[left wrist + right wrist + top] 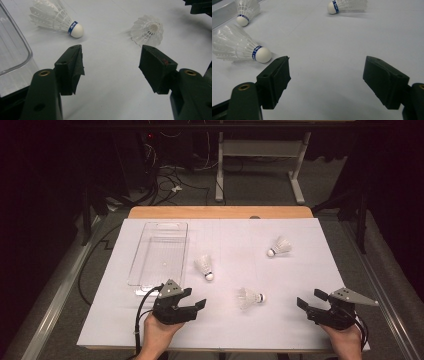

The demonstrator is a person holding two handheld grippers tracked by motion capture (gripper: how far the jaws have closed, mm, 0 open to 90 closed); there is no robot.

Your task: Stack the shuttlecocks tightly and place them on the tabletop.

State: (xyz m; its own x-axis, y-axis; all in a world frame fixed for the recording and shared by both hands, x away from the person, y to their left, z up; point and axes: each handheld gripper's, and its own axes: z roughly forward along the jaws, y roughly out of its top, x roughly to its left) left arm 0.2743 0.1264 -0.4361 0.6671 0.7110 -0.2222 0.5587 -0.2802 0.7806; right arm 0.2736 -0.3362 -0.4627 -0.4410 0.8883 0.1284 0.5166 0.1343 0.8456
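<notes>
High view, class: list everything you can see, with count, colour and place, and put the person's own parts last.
Shuttlecocks: three, white with white cork tips, lying on their sides on the sheet.
Tray: one, clear plastic, left part of the sheet, nothing in it.
Sheet: one, white, covering the table.
Table: one, wooden, edge showing at the far side.
Cables: several, dark and white, on the floor beyond.
Left gripper: one, black, near left, open.
Right gripper: one, black, near right, open.
</notes>
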